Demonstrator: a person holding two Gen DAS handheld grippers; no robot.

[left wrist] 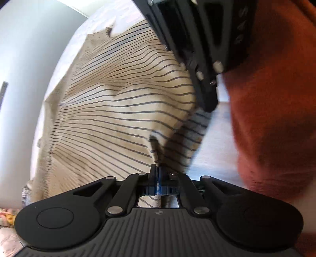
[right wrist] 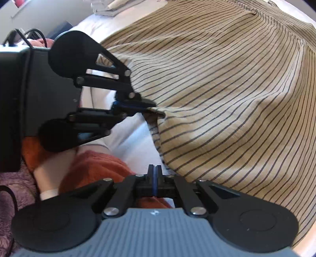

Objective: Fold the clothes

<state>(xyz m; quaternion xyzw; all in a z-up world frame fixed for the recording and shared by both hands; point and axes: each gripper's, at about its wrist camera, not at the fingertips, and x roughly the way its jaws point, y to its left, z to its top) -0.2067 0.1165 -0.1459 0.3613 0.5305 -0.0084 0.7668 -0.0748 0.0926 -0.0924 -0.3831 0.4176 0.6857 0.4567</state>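
Observation:
A beige garment with thin dark stripes [left wrist: 118,110] lies spread over a white bed sheet [left wrist: 215,142]. My left gripper [left wrist: 157,168] is shut on a fold of its near edge, and the cloth rises in a ridge to the pinch. In the right wrist view the left gripper [right wrist: 153,107] comes in from the left, clamped on that same edge of the garment [right wrist: 227,98]. My right gripper [right wrist: 155,168] is shut, with the hem meeting its tips. In the left wrist view the right gripper [left wrist: 208,107] reaches down from the top, and a raised corner of the cloth hangs from it.
A person's orange sleeve [left wrist: 276,118] fills the right side, close behind both grippers, and also shows as the orange sleeve [right wrist: 94,164] lower left. Purple fleece [right wrist: 11,187] lies at the far left. A pale wall [left wrist: 23,59] borders the bed. Folded pale items [right wrist: 106,9] sit at the far edge.

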